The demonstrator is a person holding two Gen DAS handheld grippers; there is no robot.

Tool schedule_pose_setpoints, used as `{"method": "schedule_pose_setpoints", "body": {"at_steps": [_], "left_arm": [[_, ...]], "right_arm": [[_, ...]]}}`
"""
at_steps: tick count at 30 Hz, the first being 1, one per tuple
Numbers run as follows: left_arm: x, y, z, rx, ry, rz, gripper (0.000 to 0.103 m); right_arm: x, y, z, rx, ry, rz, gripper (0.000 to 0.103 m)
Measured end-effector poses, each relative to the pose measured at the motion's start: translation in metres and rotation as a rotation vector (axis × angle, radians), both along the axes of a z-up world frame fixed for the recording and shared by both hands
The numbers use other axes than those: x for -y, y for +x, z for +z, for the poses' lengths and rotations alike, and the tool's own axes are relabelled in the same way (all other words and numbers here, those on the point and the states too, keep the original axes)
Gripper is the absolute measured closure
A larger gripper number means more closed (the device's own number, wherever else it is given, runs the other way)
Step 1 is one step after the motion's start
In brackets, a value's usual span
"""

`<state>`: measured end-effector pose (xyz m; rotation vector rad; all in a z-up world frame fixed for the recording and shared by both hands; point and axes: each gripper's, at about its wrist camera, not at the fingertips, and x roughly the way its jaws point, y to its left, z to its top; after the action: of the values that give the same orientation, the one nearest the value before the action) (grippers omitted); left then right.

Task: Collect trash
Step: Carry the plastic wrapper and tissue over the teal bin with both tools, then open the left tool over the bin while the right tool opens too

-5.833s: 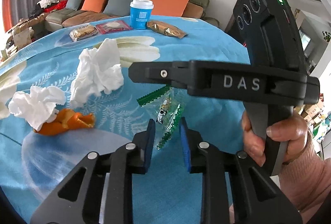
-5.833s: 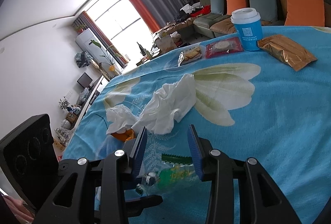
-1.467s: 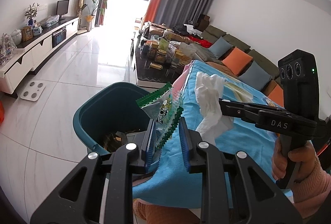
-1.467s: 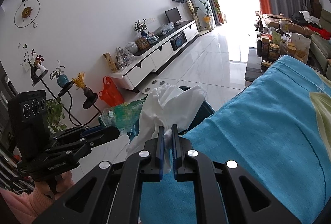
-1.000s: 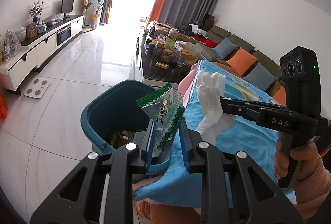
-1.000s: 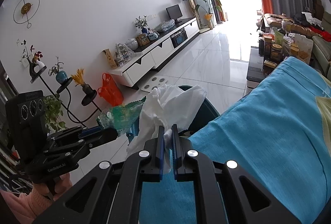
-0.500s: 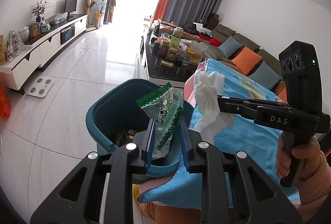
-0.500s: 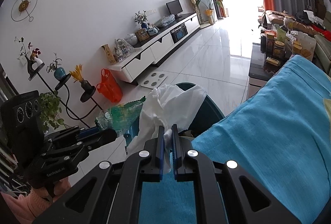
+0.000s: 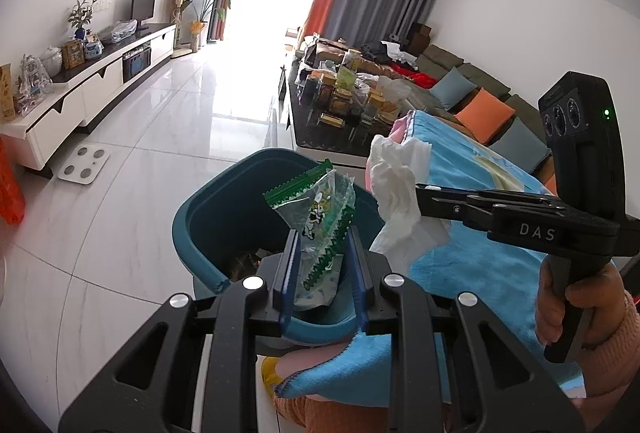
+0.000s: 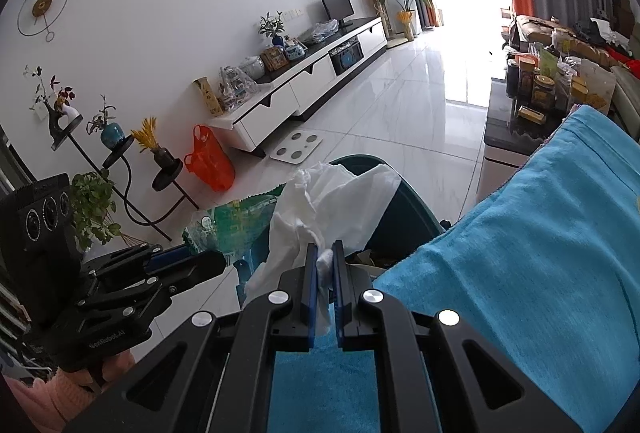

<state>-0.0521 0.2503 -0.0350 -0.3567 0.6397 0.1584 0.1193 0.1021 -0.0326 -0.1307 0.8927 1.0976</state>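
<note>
1. The left gripper (image 9: 322,253) pinches a green snack wrapper (image 9: 318,221), held upright above the open mouth of a teal bin (image 9: 208,229).
2. The right gripper (image 10: 325,273), pressed nearly together, clamps a crumpled white tissue (image 10: 332,205) over the bin's rim, at the edge of the table.
3. The bin stands on the tiled floor against the corner of the blue tablecloth (image 10: 540,253).

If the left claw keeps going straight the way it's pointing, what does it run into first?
Probably the teal trash bin: the left claw, shut on the green snack wrapper, points down into its open mouth. Depth is unclear; it may meet the near rim first.
</note>
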Motion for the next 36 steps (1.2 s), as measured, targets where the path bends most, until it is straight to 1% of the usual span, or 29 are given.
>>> {"method": "schedule_pose_setpoints", "body": {"at_steps": [17, 27, 30, 32, 34, 36], "left_arm": [[-0.012, 0.014, -0.018, -0.041, -0.026, 0.025, 0.079], [-0.018, 0.025, -0.032, -0.068, -0.049, 0.043, 0.079], [-0.023, 0.03, -0.04, -0.083, -0.071, 0.044, 0.076], [-0.024, 0.033, -0.043, -0.092, -0.076, 0.045, 0.075], [-0.024, 0.035, -0.046, -0.098, -0.08, 0.048, 0.075], [-0.024, 0.035, -0.047, -0.095, -0.083, 0.048, 0.074]], "right_arm": [[-0.022, 0.012, -0.016, -0.045, -0.044, -0.004, 0.096], [-0.035, 0.017, -0.027, -0.078, -0.072, -0.009, 0.091], [-0.036, 0.017, -0.028, -0.08, -0.075, -0.009, 0.091], [-0.036, 0.018, -0.029, -0.086, -0.075, -0.01, 0.089], [-0.035, 0.021, -0.03, -0.091, -0.075, -0.009, 0.084], [-0.034, 0.022, -0.031, -0.098, -0.072, -0.009, 0.083]]}}
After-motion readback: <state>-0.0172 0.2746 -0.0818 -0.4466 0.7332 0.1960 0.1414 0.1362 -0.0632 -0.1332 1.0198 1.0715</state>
